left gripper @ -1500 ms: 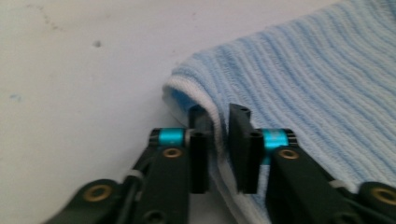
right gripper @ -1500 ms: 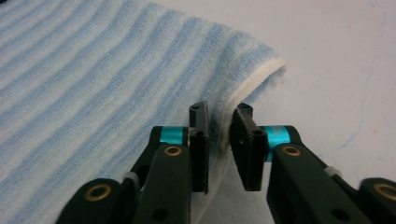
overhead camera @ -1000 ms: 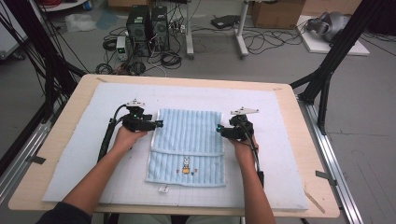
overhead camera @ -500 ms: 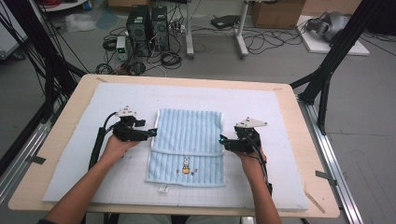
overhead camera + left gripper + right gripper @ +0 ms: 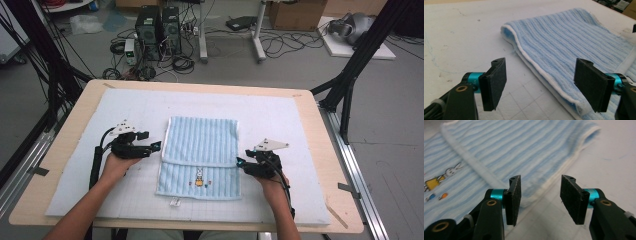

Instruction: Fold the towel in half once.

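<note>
Both pairs of fingers stood spread with nothing between the pads. Your left gripper [image 5: 156, 145] pointed toward three o'clock at the left edge of the folded blue striped towel [image 5: 200, 155], its tips just beside the upper layer's hem; in the left gripper view [image 5: 544, 85] that white-bordered fold ran between the jaws. Your right gripper [image 5: 240, 164] pointed toward nine o'clock at the towel's right edge, near the fold line; in the right gripper view [image 5: 540, 197] the edge lay under the gap. You had the towel at the middle of the white mat [image 5: 280, 115], its rabbit print [image 5: 199, 176] at six o'clock, on the wooden table [image 5: 320, 145].
</note>
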`<move>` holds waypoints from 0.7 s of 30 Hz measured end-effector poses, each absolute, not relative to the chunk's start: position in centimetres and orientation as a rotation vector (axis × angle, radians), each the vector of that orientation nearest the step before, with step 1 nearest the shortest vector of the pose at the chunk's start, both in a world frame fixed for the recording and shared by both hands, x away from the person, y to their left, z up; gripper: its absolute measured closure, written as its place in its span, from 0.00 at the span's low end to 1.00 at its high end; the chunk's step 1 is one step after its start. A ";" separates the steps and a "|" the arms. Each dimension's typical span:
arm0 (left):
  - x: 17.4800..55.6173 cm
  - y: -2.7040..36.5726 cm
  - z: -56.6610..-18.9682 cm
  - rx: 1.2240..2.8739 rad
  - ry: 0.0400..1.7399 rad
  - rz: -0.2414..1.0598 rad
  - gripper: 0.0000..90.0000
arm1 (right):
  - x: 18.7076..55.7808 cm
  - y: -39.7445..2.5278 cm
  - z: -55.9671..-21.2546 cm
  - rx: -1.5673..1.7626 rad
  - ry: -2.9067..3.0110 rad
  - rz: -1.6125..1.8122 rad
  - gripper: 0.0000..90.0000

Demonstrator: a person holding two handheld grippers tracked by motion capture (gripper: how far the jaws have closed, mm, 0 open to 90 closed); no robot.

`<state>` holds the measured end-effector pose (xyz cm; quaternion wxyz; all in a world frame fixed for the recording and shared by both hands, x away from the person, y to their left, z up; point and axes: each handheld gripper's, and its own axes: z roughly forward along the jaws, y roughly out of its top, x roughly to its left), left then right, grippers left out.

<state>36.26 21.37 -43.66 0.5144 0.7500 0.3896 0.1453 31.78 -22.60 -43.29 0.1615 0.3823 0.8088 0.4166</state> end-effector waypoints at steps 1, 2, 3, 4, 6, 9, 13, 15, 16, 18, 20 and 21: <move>36.2 21.4 -43.6 1.808 0.929 0.349 0.31 | 31.7 -22.3 -43.3 1.066 2.327 1.190 0.61; 36.2 21.3 -43.7 1.810 0.927 0.345 0.32 | 31.7 -22.0 -43.4 1.041 2.347 1.195 0.62; 36.2 21.3 -43.7 1.814 0.924 0.345 0.33 | 31.6 -21.7 -43.4 1.019 2.367 1.199 0.63; 36.2 21.3 -43.7 1.817 0.923 0.342 0.33 | 31.5 -21.4 -43.4 1.005 2.387 1.195 0.64; 36.1 21.3 -43.8 1.826 0.924 0.343 0.34 | 31.5 -20.8 -43.7 0.977 2.424 1.156 0.70; 36.1 21.2 -43.8 1.822 0.928 0.337 0.35 | 31.6 -20.4 -44.1 0.970 2.447 1.071 0.80; 36.0 21.2 -43.8 1.840 0.907 0.327 0.40 | 31.6 -20.4 -44.0 0.955 2.442 1.053 0.95; 35.8 21.2 -43.8 1.850 0.893 0.326 0.45 | 31.4 -20.4 -43.8 0.942 2.429 1.066 0.96; 35.7 21.1 -43.8 1.842 0.888 0.324 0.48 | 31.3 -20.5 -43.6 0.944 2.415 1.085 0.96; 35.4 21.1 -43.8 1.854 0.863 0.316 0.52 | 31.2 -20.9 -43.1 0.953 2.385 1.147 0.96; 35.2 20.9 -43.8 1.869 0.839 0.307 0.56 | 31.1 -21.2 -42.7 0.962 2.361 1.179 0.96; 35.1 20.7 -43.8 1.878 0.825 0.306 0.58 | 31.1 -21.2 -42.6 0.964 2.356 1.191 0.96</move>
